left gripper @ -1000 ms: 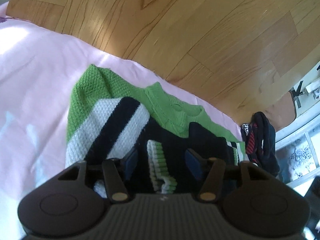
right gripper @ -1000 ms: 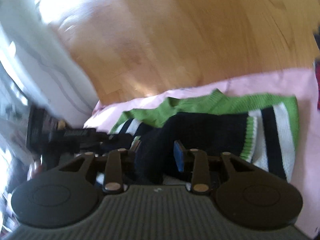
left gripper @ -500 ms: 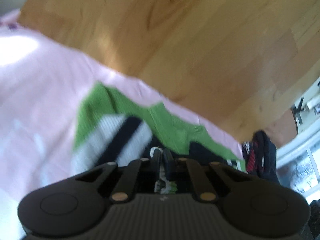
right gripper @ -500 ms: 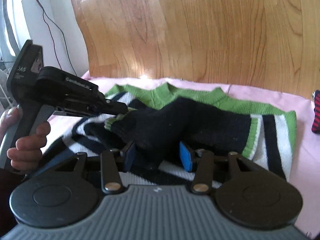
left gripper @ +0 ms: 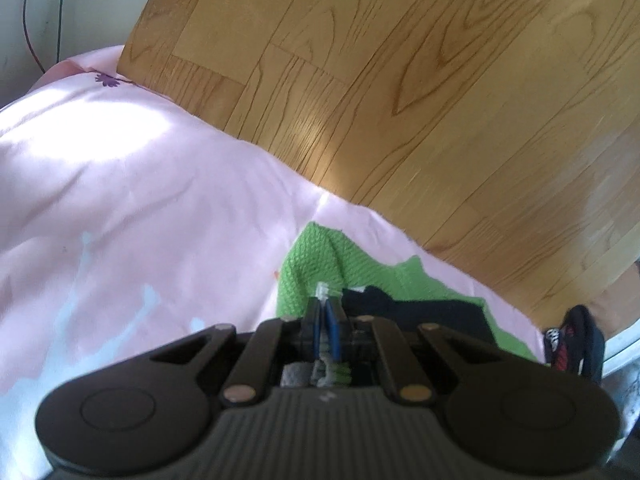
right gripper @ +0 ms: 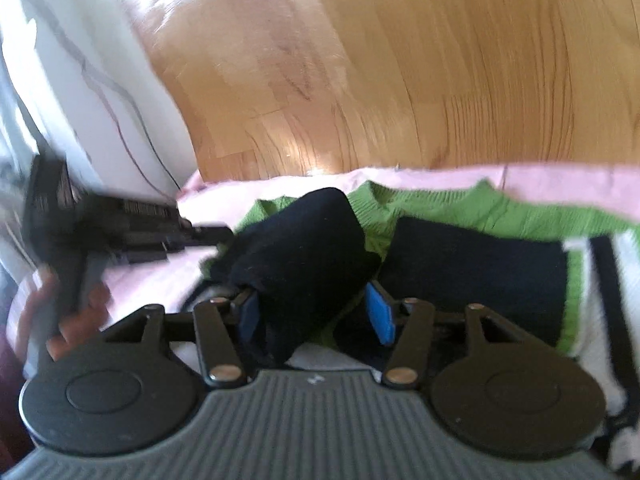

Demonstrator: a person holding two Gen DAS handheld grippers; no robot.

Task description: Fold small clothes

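A small green knit sweater (left gripper: 316,264) with black and white stripes lies on a pink sheet (left gripper: 140,208). My left gripper (left gripper: 326,320) is shut on the striped sleeve cuff (left gripper: 323,293), pinched between its blue pads. In the right wrist view the sweater (right gripper: 460,208) spreads across the sheet, and a black sleeve (right gripper: 304,248) rises between the fingers of my right gripper (right gripper: 316,312), which is open around it. The left gripper (right gripper: 132,232) shows at the left in that view, held by a hand, pulling the sleeve end.
Wooden floor (left gripper: 400,80) lies beyond the sheet's far edge. A dark red-and-black garment (left gripper: 572,340) sits at the right edge of the sheet. A white wall with cables (right gripper: 100,80) stands at the left.
My left gripper closed on the sleeve cuff and carried it left and away. The right gripper stayed open around the black sleeve, which now stands higher.
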